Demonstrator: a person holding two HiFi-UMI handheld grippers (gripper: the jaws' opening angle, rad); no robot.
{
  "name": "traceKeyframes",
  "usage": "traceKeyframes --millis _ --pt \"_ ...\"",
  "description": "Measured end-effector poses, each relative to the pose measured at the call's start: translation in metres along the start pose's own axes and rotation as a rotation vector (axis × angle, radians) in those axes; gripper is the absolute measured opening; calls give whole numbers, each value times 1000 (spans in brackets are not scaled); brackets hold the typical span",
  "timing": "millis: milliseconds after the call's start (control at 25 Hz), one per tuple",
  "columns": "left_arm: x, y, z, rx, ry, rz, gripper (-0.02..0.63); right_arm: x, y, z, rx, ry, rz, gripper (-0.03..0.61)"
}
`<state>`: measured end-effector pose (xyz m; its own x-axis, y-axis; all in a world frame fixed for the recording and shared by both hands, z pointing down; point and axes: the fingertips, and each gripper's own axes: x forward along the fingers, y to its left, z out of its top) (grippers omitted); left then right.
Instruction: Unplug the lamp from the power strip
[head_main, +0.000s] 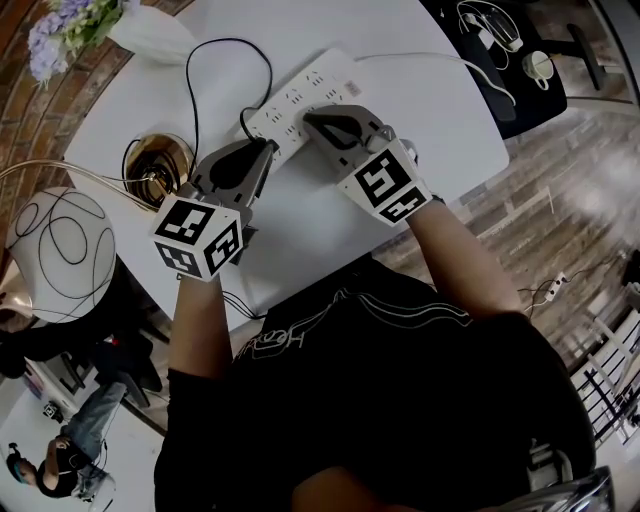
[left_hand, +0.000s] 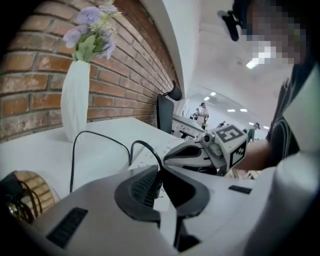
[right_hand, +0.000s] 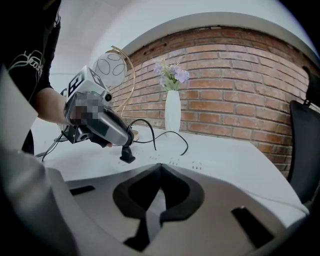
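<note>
Beyond the person's shirt (head_main: 400, 400), a vase (head_main: 150, 35) at upper left held flowers (head_main: 65, 30). The left gripper (head_main: 268, 148) fingers clamped the plug (right_hand: 127, 156); the right gripper (head_main: 310, 120) fingers, closed, touched the power strip (head_main: 310, 85).

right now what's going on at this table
A person with a gripper in each hand works at a white table. The left gripper has its jaws shut on the black plug at the end of the power strip, while the right gripper, jaws together, rests on the strip. Whether the plug has left its socket is unclear.
</note>
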<state>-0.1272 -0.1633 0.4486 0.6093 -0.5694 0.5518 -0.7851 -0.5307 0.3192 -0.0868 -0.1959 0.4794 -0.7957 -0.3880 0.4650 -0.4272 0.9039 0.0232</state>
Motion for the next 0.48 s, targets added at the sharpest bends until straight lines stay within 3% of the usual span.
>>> traceKeyframes --millis 80,120,200,360,400,480 --pt "-1 2 0 -88 -20 -30 26 0 0 0 1 -2 3 -5" --pt "-1 2 1 -89 -23 -27 26 0 0 0 1 -2 4 -5" --pt "-1 1 2 9 -6 18 26 1 0 0 0 -2 4 -5" --pt "1 -11 0 317 66 129 26 0 0 0 1 -2 2 -5" --pt "1 -13 -1 370 81 141 26 0 0 0 2 -2 1 -5" --pt "1 -16 -2 396 92 135 26 -1 0 0 2 -1 -1 -5"
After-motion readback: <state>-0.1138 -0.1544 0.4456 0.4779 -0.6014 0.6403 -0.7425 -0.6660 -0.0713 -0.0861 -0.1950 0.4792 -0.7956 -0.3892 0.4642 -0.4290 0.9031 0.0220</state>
